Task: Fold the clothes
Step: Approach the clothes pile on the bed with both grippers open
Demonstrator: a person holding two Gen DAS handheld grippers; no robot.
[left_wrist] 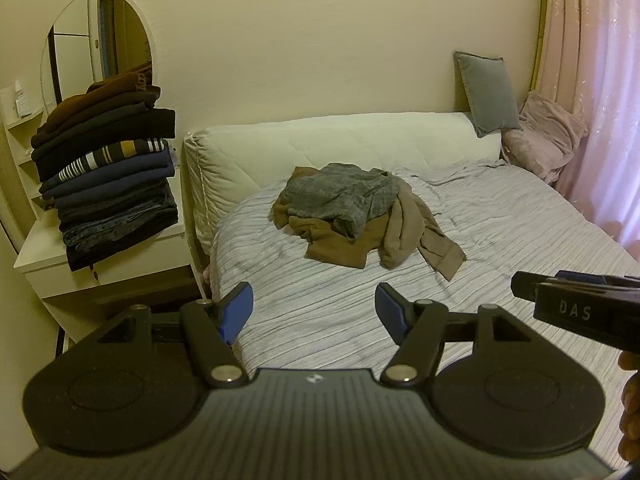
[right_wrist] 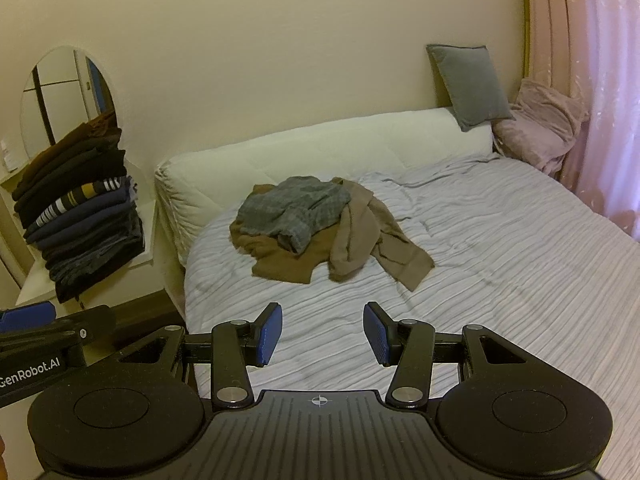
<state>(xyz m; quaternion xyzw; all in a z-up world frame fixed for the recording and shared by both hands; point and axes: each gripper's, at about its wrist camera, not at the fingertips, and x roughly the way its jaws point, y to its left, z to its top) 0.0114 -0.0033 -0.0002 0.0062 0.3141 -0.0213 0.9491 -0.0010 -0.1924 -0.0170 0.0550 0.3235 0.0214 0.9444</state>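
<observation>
Left wrist view is showing the left claw [left_wrist: 316,312] hanging low in the frame with its blue pads [left_wrist: 236,312] standing wide apart and nothing between them, only the striped bedspread [left_wrist: 500,240] lying behind. The pile of unfolded clothes [left_wrist: 360,216] is sitting in the middle of the frame on the bed, well apart from the claw: a grey checked garment [left_wrist: 340,196] is lying on top of brown and tan ones [left_wrist: 404,236]. At the left of the frame a tall stack of folded clothes [left_wrist: 108,176] is resting on a white bench [left_wrist: 100,268] beneath an oval mirror [left_wrist: 96,44]. A grey cushion [left_wrist: 486,92] is leaning against the wall at the upper right, just beside a pink blanket [left_wrist: 544,136] and a pink curtain [left_wrist: 600,80]. The right wrist view is showing the right claw [right_wrist: 322,332] with its pads parted too, gripping nothing, the same pile [right_wrist: 320,228] lying beyond it at mid-frame. Each claw is poking into the edge of the other's view.
</observation>
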